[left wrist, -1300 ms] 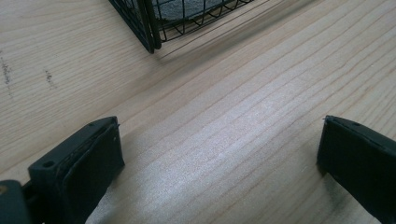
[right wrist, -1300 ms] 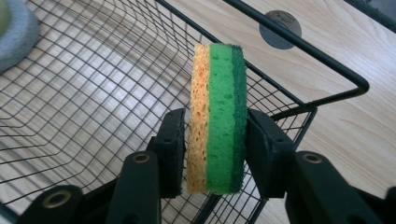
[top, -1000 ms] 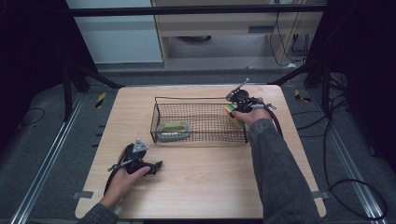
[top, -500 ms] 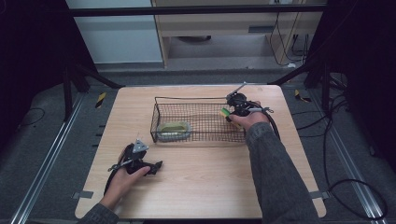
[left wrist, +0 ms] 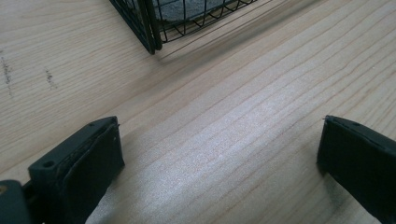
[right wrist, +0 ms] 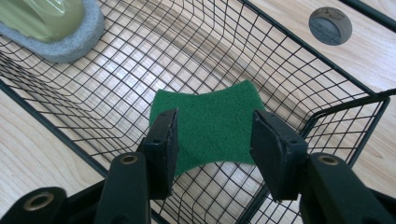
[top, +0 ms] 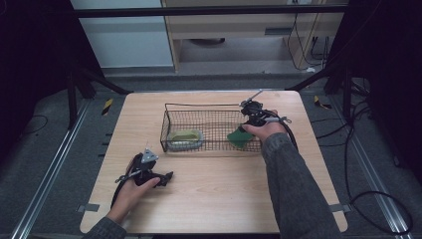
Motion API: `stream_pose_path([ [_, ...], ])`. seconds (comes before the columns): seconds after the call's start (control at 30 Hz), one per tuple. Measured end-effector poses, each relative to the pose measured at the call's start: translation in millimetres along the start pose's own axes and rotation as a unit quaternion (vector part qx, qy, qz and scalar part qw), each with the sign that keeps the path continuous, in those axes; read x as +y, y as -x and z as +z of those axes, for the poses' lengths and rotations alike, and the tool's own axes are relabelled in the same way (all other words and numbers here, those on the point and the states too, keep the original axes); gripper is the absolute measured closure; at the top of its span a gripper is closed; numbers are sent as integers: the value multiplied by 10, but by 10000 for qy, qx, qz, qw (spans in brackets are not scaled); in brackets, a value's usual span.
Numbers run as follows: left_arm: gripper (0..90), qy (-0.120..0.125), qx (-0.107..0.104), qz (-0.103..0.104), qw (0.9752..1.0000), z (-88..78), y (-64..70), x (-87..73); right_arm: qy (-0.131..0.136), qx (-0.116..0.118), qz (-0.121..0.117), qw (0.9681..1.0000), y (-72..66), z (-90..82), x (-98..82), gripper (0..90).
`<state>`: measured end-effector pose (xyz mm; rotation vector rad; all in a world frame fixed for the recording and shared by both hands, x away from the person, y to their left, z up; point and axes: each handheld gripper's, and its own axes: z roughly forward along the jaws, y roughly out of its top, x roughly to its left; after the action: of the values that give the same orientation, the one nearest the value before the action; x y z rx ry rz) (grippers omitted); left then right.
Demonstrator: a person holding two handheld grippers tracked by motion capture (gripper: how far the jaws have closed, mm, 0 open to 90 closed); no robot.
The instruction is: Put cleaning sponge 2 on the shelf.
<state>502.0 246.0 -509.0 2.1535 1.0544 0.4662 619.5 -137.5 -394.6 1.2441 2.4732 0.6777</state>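
Since the earlier frame, I am seeing the green scouring pad (right wrist: 210, 123) come down from beside the basket's right end to the basket floor, and the jaws of my right hand-held gripper (right wrist: 215, 140) have just been opening. They are standing a little apart now, one on each side of the pad's near edge, and the pad is lying loose on the wire mesh between them rather than being pinched. In the high view the right hand-held gripper (top: 245, 130) is hanging over the right end of the wire basket (top: 209, 108), with the pad (top: 240, 138) inside that end. At the basket's far left end a grey sponge with a yellow-green top (top: 185, 138) is resting on the mesh. My left hand-held gripper (top: 166, 177) is lying low on the table (top: 219, 199), well apart from the basket's near left corner, its jaws spread wide with only bare wood between them.
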Motion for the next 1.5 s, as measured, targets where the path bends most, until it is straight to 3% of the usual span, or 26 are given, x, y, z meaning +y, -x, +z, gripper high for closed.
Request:
stream_pose_path([
  [0.13,0,0,1,1,10000,0,0,0,97,-6,16,10000,-2,-52,-21,469],
  [0.33,0,-1,8,-2,10000,0,1,0,343,-10,132,9993,5,-184,-70,340],
  [0.53,0,-19,2,21,10000,-3,-2,1,668,-141,351,9970,55,-308,-143,102],
  [0.77,0,-22,2,20,10000,-3,-2,0,1120,-390,566,9913,154,-531,-419,64],
  [1.03,0,-21,5,18,10000,-3,-1,0,1348,-732,935,9837,288,-716,-989,94],
  [1.23,0,-21,5,18,10000,-4,-1,0,1297,-805,1203,9809,334,-644,-1453,94],
  [1.5,0,-22,0,19,10000,-4,-1,0,910,-734,1535,9812,315,-236,-1836,85],
])
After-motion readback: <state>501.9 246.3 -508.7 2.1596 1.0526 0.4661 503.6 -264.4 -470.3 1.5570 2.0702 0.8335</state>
